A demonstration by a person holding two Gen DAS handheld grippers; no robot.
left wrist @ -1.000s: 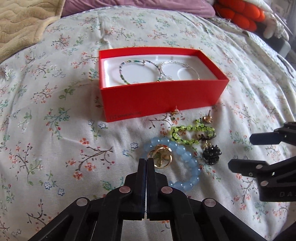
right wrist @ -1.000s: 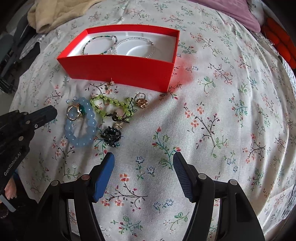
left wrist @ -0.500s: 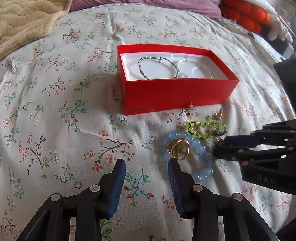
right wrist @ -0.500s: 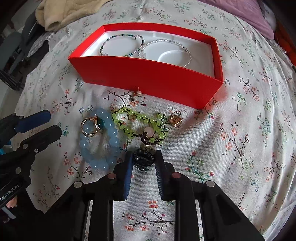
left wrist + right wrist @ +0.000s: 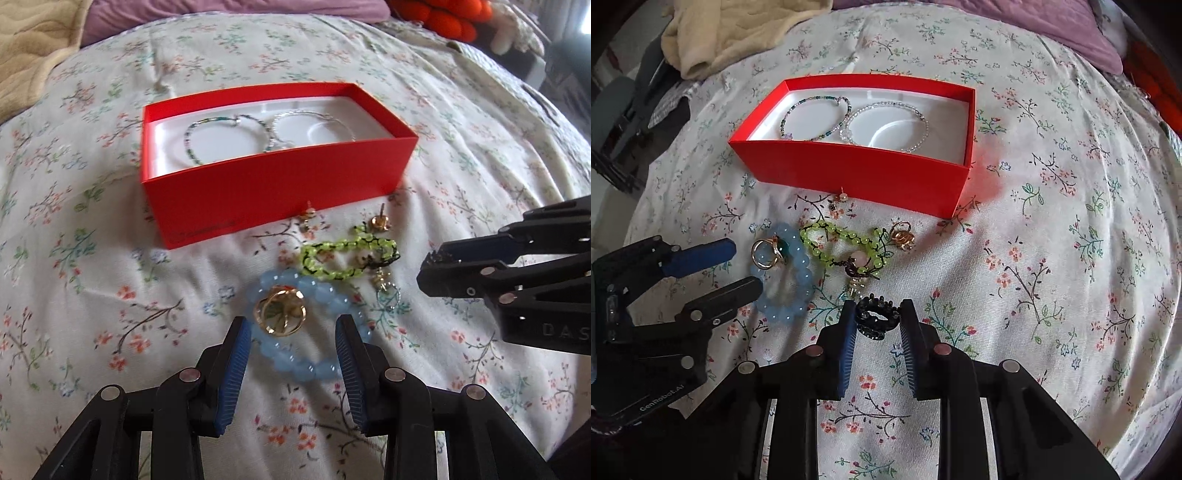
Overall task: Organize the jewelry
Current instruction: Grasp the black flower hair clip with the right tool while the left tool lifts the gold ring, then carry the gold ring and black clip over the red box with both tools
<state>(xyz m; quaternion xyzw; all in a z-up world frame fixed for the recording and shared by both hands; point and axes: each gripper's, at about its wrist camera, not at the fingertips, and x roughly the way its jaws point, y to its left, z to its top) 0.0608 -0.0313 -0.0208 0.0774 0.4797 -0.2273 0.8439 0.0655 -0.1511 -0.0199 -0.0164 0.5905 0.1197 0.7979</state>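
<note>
A red box [image 5: 277, 184] [image 5: 857, 173] on the flowered bedspread holds two thin bead bracelets [image 5: 849, 118]. In front of it lie a green bead bracelet [image 5: 343, 254] [image 5: 842, 240], a light-blue bead bracelet [image 5: 295, 354] [image 5: 790, 291] with a gold ring [image 5: 280, 314] [image 5: 766, 253] on it, a gold earring [image 5: 380, 221] [image 5: 903, 236] and a small stud [image 5: 842, 197]. My left gripper [image 5: 290, 328] [image 5: 738, 271] is open just over the blue bracelet's near part, with the pads apart from the beads. My right gripper [image 5: 877, 317] [image 5: 430, 267] is shut on a black jewelled clip [image 5: 875, 317].
A beige blanket [image 5: 738, 33] lies bunched at the far left of the bed. A purple pillow [image 5: 1052, 26] and an orange knitted thing [image 5: 443, 14] sit at the far side. Dark furniture [image 5: 617, 122] stands off the bed's left edge.
My left gripper has opened and now stands over the blue bracelet. My right gripper has come in and closed on the black clip, which no longer lies on the bedspread.
</note>
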